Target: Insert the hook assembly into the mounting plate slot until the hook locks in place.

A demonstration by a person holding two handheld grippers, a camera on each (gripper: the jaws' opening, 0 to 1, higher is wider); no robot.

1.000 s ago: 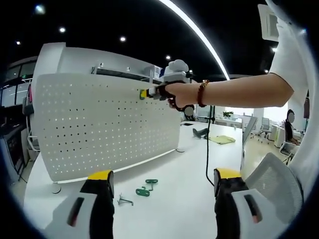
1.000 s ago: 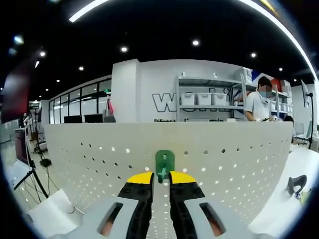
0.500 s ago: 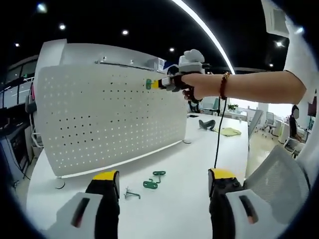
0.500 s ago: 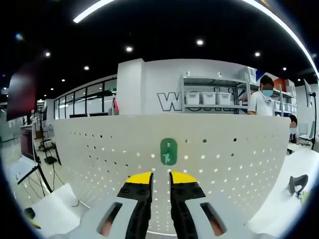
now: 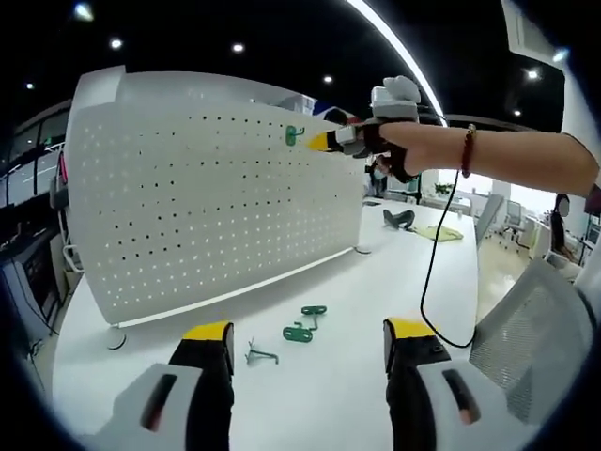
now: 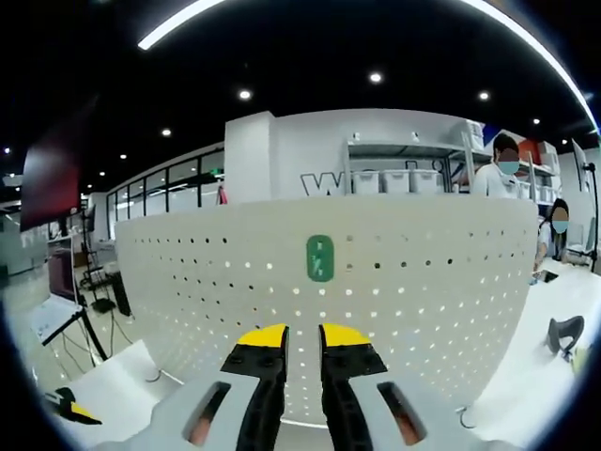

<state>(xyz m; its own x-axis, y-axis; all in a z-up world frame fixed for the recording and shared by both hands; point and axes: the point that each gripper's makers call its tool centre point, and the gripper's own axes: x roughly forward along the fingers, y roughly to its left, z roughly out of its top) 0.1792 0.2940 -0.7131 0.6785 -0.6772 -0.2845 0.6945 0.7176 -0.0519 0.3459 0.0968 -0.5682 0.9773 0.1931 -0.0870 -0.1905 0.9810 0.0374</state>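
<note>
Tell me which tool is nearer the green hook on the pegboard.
Right. The right tool sits just off the green hook on the pegboard; the left tool hangs low over the table.

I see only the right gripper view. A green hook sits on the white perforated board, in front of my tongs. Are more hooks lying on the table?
Observer: Yes. In the left gripper view two green hooks lie on the white table, in front of the perforated board.
Operator: Anything else near them?
Observer: A small metal wire hook lies close beside them on the table.
Operator: Is the left gripper holding something?
Observer: No. The left tongs stand wide open, with nothing between them.
Operator: How far are my tongs from the mounted hook?
Observer: The right tongs are apart from the mounted green hook, just beside it.
</note>
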